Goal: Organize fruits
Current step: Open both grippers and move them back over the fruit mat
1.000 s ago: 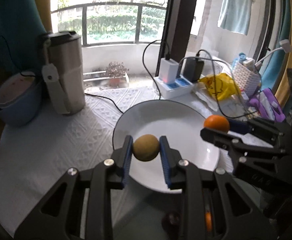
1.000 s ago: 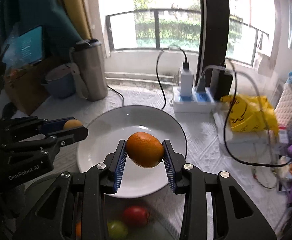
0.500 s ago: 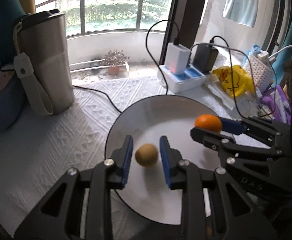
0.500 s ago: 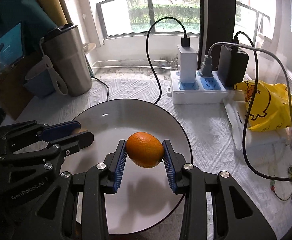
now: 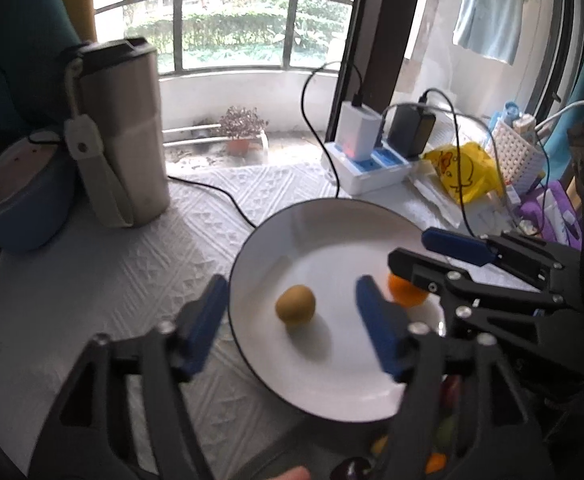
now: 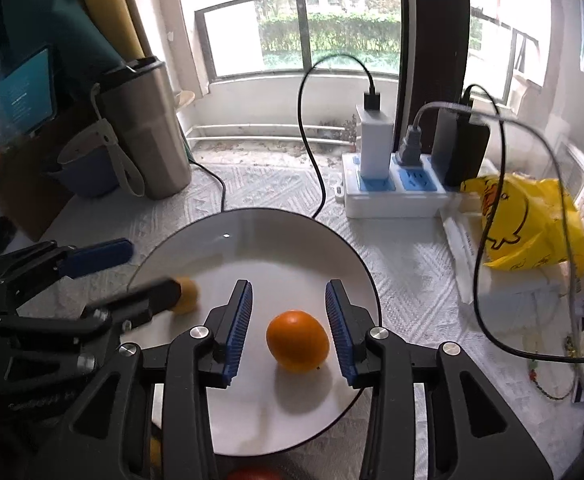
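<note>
Daylight from the window, bright behind and softer on the table.

The window point(image 6: 332, 28) is blown out to near white in both views, and the dark frame post point(image 6: 432, 40) stands in silhouette against it. The white plate point(image 5: 332, 240) catches a pale sheen, and the orange point(image 6: 298, 341) and the brown fruit point(image 5: 295, 305) throw soft shadows toward the camera. The left gripper point(image 5: 292, 320) looks smeared, probably by motion, as does the steel tumbler point(image 5: 119, 132). Fisheye bending curves the railing, and the corners fall to black.
</note>
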Motion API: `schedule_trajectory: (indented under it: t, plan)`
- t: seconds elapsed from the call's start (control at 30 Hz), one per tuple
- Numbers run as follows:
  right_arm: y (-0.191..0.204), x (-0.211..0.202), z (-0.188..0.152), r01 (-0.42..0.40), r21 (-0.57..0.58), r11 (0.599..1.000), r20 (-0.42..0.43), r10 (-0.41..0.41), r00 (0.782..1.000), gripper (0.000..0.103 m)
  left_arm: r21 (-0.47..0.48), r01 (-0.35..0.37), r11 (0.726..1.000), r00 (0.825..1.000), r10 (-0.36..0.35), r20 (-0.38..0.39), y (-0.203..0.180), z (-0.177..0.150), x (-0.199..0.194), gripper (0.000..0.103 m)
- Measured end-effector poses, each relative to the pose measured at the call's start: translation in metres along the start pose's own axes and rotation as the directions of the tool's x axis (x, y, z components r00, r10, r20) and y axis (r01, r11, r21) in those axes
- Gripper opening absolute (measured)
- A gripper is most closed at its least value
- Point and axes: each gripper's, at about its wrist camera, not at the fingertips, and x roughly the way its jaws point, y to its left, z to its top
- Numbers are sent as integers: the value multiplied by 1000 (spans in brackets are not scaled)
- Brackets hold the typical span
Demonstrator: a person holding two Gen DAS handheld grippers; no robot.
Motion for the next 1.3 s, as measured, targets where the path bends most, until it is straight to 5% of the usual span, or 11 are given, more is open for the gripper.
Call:
schedule_trajectory:
  t: [0.37,0.87,1.3]
  plan:
    - [7,-50,-6,22,-10,1000,76,-21,997,68,-5,-30,1000,996,30,80,-5,-9,-50,90]
    - [12,-136,-29,63,-5,998,174,-61,983,69,-21,-32,999,981,35,190,-19,-31,-129,92]
    - [12,-170,-73,52,-20,998,178,-47,983,69,-56,-50,997,978,60,199,-29,-80,-157,92]
